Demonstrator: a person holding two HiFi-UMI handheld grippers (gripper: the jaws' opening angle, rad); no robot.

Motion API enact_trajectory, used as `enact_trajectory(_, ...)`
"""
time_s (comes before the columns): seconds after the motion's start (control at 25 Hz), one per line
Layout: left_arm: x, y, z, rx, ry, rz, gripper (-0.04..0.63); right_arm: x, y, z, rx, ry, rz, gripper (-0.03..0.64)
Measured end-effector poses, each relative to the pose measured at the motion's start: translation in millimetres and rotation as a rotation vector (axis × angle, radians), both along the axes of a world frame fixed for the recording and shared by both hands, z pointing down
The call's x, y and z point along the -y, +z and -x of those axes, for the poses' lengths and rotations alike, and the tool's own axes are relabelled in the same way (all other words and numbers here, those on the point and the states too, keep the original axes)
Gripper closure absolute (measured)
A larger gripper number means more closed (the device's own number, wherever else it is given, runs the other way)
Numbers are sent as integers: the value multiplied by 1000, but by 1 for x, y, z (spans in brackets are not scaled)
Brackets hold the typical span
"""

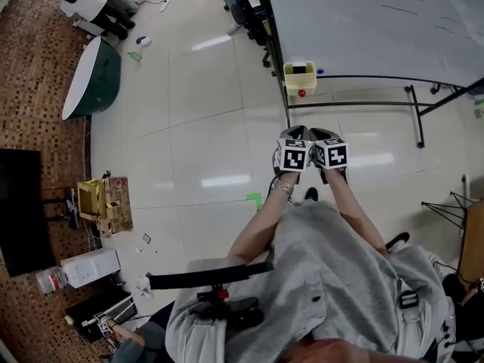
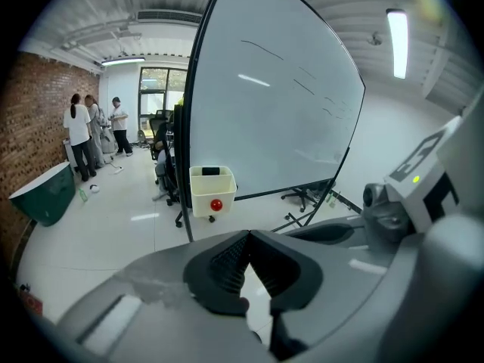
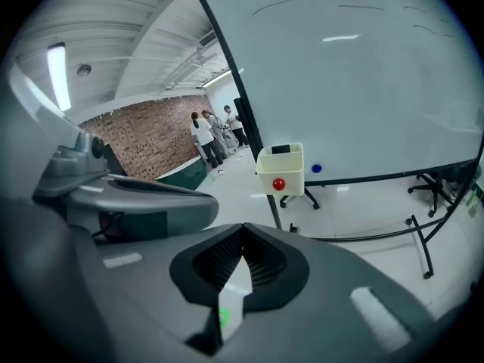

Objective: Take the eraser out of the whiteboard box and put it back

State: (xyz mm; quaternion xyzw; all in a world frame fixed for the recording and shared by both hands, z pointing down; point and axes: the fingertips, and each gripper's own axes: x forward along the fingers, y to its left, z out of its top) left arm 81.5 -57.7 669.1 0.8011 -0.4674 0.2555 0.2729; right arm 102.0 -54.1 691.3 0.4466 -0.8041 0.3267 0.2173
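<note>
Holding the left tool [image 1: 295, 132] and the right tool [image 1: 321, 134] side by side out front, both pinched shut on nothing, likely kept idle until within reach of the whiteboard box [image 1: 299, 80], well apart ahead at the edge of the whiteboard [image 1: 363, 21]. Spotting the eraser [image 1: 300, 69] as a small dark block lying in the open top of that cream box, above a red dot [image 1: 302, 93] on the front.

whiteboard box [image 1: 299, 83] cream | eraser [image 1: 300, 69] black | knob [image 1: 302, 93] red | brick wall [image 2: 38, 112] red-brown
</note>
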Motion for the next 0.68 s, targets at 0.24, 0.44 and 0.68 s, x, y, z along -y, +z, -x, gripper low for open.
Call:
enact_trajectory(0.24, 4, -12, 16, -11, -11, -40, 589, -1, -9, 12, -37, 1, -16, 614)
enact_trajectory(0.44, 4, -13, 28, -18, -7, -39, 589, 2, -15, 21, -82, -5, -41, 614)
enact_trajectory(0.68, 2, -17, 34, -26, 4, -33, 589, 5, -34, 34, -52, 25, -60, 614)
